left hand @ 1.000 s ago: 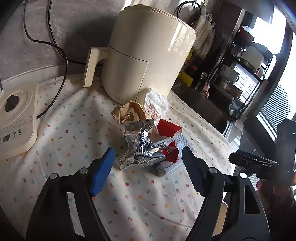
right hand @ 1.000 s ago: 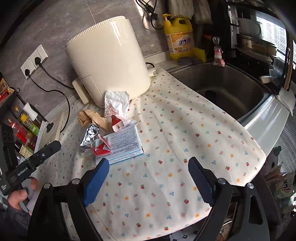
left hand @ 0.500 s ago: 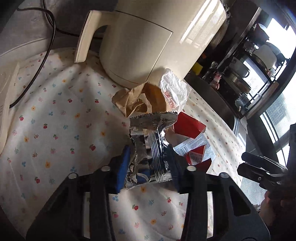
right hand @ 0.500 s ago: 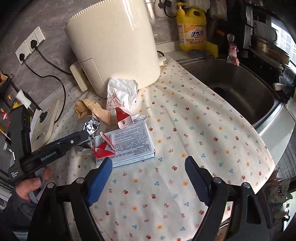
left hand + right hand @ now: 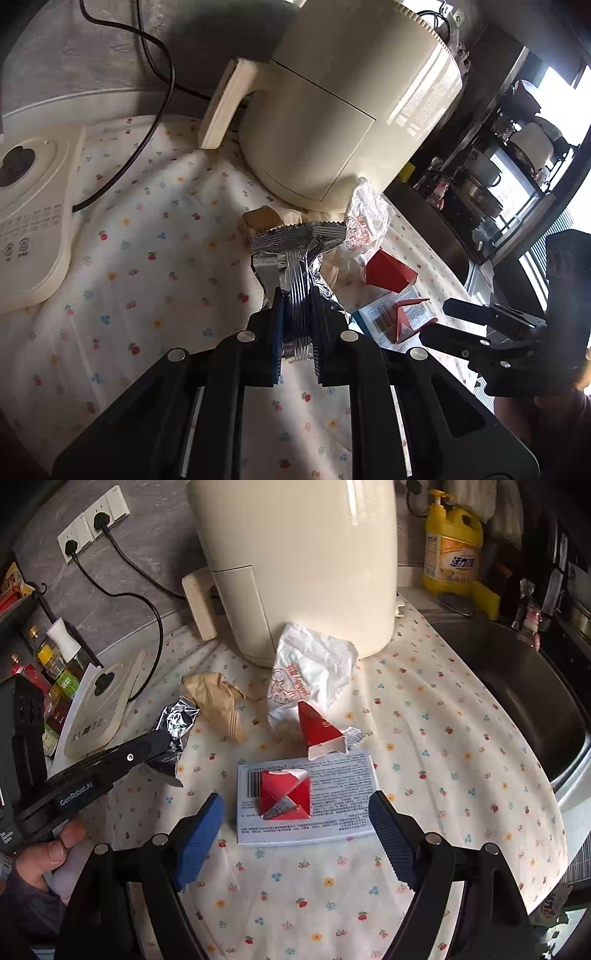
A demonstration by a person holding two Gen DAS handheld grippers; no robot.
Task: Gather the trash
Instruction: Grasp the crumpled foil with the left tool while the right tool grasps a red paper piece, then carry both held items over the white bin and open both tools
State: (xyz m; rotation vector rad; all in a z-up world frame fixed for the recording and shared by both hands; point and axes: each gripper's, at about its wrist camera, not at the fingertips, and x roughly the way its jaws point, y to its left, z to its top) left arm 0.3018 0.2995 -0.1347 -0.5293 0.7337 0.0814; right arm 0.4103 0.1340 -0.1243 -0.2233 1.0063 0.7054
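Observation:
My left gripper (image 5: 297, 295) is shut on a crumpled silver foil wrapper (image 5: 291, 258), whose serrated top edge stands up beyond the pads. In the right wrist view that gripper (image 5: 155, 742) holds the foil wrapper (image 5: 177, 720) at the left of the floral cloth. My right gripper (image 5: 295, 812) stands open above a folded red carton (image 5: 284, 794) lying on a white printed sheet (image 5: 332, 786), touching neither. Beyond these lie a red cone-shaped carton (image 5: 317, 727), a white plastic bag (image 5: 310, 672) with red print and crumpled brown paper (image 5: 218, 705).
A tall cream air fryer (image 5: 295, 554) stands behind the trash. A dark sink (image 5: 517, 686) lies to the right with a yellow detergent bottle (image 5: 452, 550) behind it. A flat cream appliance (image 5: 29, 206) and a black cord (image 5: 147, 110) lie at the left.
My left gripper moved forward and down over the foil wrapper and closed on it. My right gripper came closer to the printed sheet and red carton, still open.

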